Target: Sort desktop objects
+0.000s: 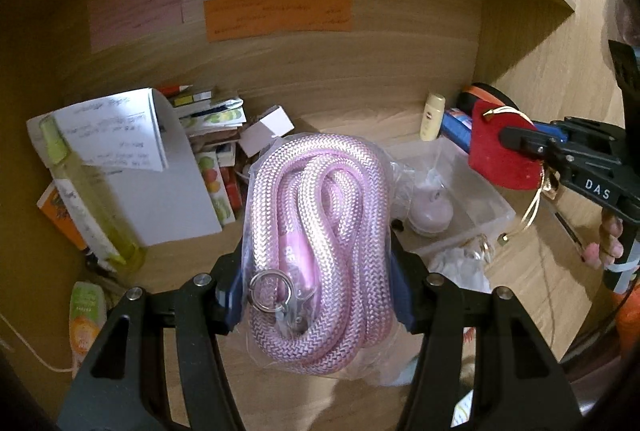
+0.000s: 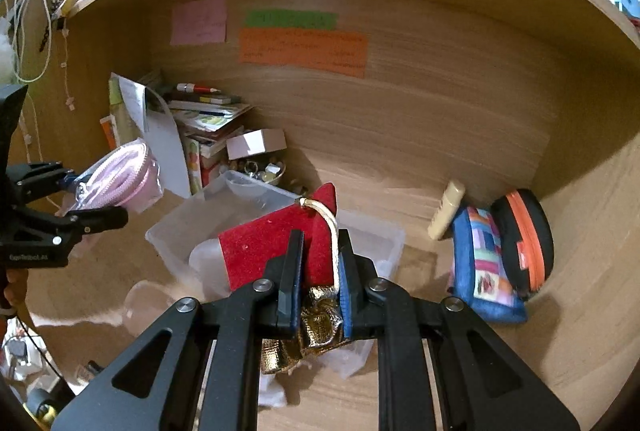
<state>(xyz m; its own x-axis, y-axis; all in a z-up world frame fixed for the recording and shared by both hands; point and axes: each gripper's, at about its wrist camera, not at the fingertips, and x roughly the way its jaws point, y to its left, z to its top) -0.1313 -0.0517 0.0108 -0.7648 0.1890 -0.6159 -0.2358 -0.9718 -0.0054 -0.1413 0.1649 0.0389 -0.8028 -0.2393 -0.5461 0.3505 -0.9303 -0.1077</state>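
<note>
My left gripper (image 1: 316, 267) is shut on a coiled pink rope in a clear plastic bag (image 1: 320, 247), held above the desk; it also shows in the right wrist view (image 2: 120, 183) at the left. My right gripper (image 2: 318, 243) is shut on a red felt card with a gold cord (image 2: 276, 251) and gold fabric below it, held over a clear plastic bin (image 2: 376, 243). In the left wrist view the red card (image 1: 500, 151) and right gripper (image 1: 516, 139) are at the right, above the bin (image 1: 472, 207).
A pile of books, papers and a white box (image 1: 192, 143) fills the back left corner. A yellow-green bottle (image 1: 88, 203) leans at the left. A cream tube (image 2: 446, 211), a blue patchwork pouch (image 2: 484, 259) and a black-orange case (image 2: 528, 239) lie at the right. Sticky notes (image 2: 304, 51) hang on the back wall.
</note>
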